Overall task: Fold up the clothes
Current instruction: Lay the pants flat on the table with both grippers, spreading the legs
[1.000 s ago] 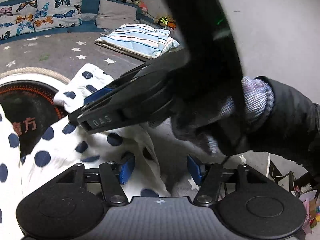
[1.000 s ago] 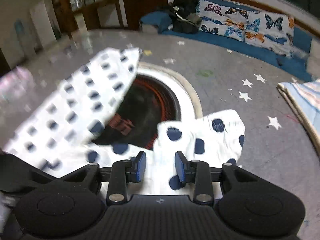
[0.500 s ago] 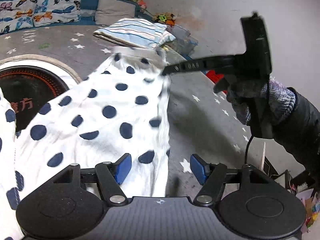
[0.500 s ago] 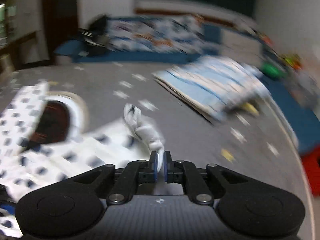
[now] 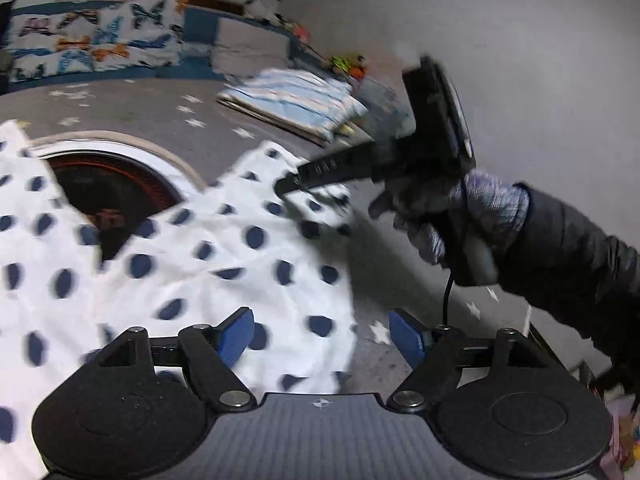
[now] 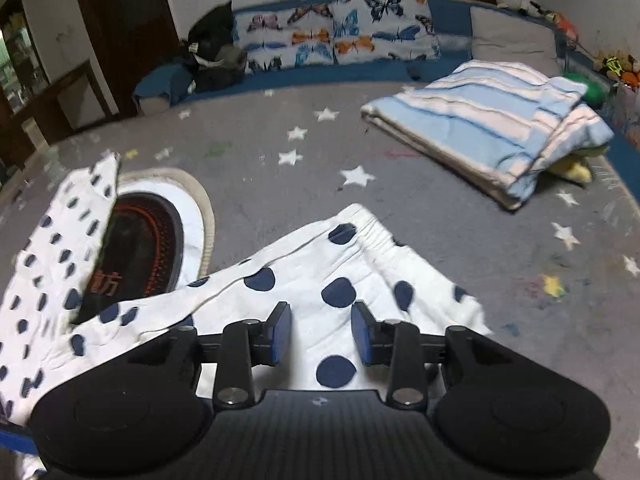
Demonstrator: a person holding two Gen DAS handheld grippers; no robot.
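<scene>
While its jaws are widening, the right tool (image 6: pixel 320 334) is hanging released over the white polka-dot garment (image 6: pixel 320 276), nothing pinched between its blue pads (image 6: pixel 280 332). The left tool (image 5: pixel 322 334) is likewise spreading, released above the same cloth's near right edge. The garment is lying on the grey star-patterned floor (image 6: pixel 420 208), partly covering a round mat (image 6: pixel 160 220). Farther right, a folded striped blanket (image 6: pixel 492 132) is resting.
</scene>
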